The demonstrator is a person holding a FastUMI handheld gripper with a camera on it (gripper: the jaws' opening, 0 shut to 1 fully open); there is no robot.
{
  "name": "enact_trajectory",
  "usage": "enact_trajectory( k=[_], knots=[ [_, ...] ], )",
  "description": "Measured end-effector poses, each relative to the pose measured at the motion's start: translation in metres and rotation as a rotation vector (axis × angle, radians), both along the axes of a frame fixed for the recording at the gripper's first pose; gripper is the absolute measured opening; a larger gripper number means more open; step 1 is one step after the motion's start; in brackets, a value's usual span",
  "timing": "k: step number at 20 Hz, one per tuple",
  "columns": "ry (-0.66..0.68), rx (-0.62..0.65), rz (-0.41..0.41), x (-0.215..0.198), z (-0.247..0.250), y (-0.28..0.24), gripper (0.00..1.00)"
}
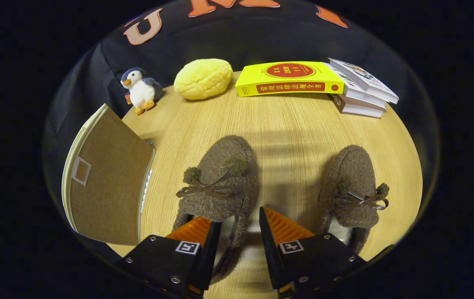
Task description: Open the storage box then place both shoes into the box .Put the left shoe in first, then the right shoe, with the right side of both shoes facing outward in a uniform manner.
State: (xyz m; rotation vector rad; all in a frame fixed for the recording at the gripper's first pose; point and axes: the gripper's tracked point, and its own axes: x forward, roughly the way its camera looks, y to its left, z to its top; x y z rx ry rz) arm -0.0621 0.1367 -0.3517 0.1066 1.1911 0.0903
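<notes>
The storage box [106, 182] stood at the table's left edge, its brown lid panel raised and tilted toward the table [287, 124], a small blank label window on it. Beyond it, a penguin plush [139, 89] and a yellow bun-shaped cushion [203, 78] sat along the far edge. The left shoe [220, 182], brown and fuzzy with a bow and pom-poms, lay just ahead of the fingers, its heel opening between them. The gripper [240, 226] pointed down over that heel, fingers parted narrowly, the shoe's inner wall between them; contact could not be confirmed. Bare wood separated it from the right shoe [355, 187], near the table's right edge. Behind lay a yellow book [289, 79] and stacked books [361, 89].
</notes>
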Motion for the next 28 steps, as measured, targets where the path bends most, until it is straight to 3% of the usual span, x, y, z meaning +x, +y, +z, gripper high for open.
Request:
enact_trajectory(
  k=[6, 7, 10, 22, 28],
  knots=[
    [0.028, 0.045, -0.092, 0.012, -0.007, 0.002, 0.29],
    [0.036, 0.05, -0.099, 0.011, -0.006, 0.002, 0.2],
    [0.092, 0.08, -0.187, 0.002, 0.006, 0.001, 0.09],
    [-0.056, 0.265, -0.164, 0.041, 0.151, 0.098, 0.08],
    [-0.083, 0.296, -0.12, 0.048, 0.18, 0.174, 0.08]
  ],
)
